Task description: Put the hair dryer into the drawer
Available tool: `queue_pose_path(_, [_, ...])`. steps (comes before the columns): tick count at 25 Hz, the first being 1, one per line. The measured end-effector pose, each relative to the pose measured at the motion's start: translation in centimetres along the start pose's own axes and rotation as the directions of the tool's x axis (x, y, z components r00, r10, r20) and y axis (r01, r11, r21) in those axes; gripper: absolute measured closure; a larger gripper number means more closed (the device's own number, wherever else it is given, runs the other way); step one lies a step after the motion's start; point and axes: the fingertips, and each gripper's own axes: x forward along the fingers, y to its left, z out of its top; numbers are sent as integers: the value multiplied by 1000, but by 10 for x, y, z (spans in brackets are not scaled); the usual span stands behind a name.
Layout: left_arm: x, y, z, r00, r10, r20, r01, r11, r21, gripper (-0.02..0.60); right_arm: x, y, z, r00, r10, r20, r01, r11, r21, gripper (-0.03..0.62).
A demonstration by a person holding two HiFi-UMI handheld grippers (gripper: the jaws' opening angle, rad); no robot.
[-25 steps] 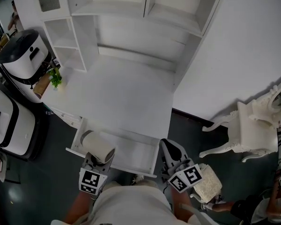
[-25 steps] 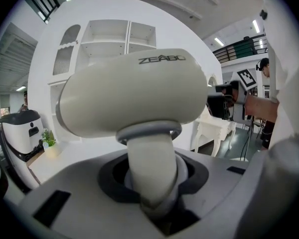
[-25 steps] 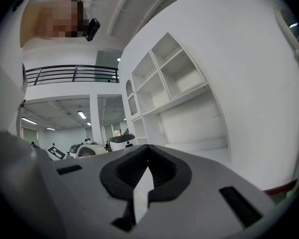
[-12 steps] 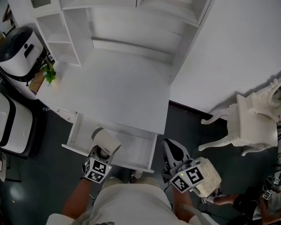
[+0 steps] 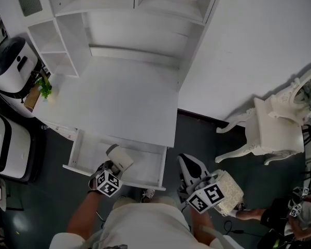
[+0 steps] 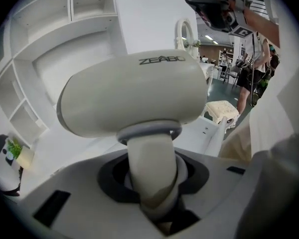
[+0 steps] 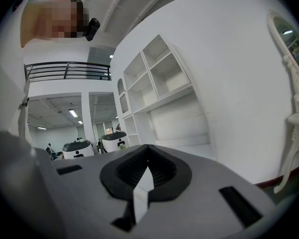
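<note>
The cream hair dryer hangs over the inside of the open white drawer below the desk's front edge. My left gripper is shut on its handle. In the left gripper view the dryer's barrel fills the picture, and its handle is clamped between the jaws of the left gripper. Whether the dryer touches the drawer's bottom I cannot tell. My right gripper hovers to the right of the drawer, over the dark floor. Seen in its own view, the right gripper is shut with nothing held.
The white desk carries a shelf unit at its back. A small plant and white machines stand at the left. A white chair and a cream stool are at the right.
My left gripper has carried the hair dryer downward from above the drawer's front edge into the drawer opening and tilted it. The right gripper has shifted only slightly.
</note>
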Motion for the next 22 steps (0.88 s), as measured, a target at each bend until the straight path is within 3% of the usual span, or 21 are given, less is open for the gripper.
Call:
queue_pose_path(12, [47, -19, -11, 986, -93, -136, 115, 979, 167, 436, -18, -10, -3, 999, -54, -8, 54, 999, 5, 586])
queue_pose_path(22, [70, -26, -20, 966, -124, -225, 184, 944, 273, 436, -26, -15, -9, 997, -78, -20, 78, 997, 18, 585])
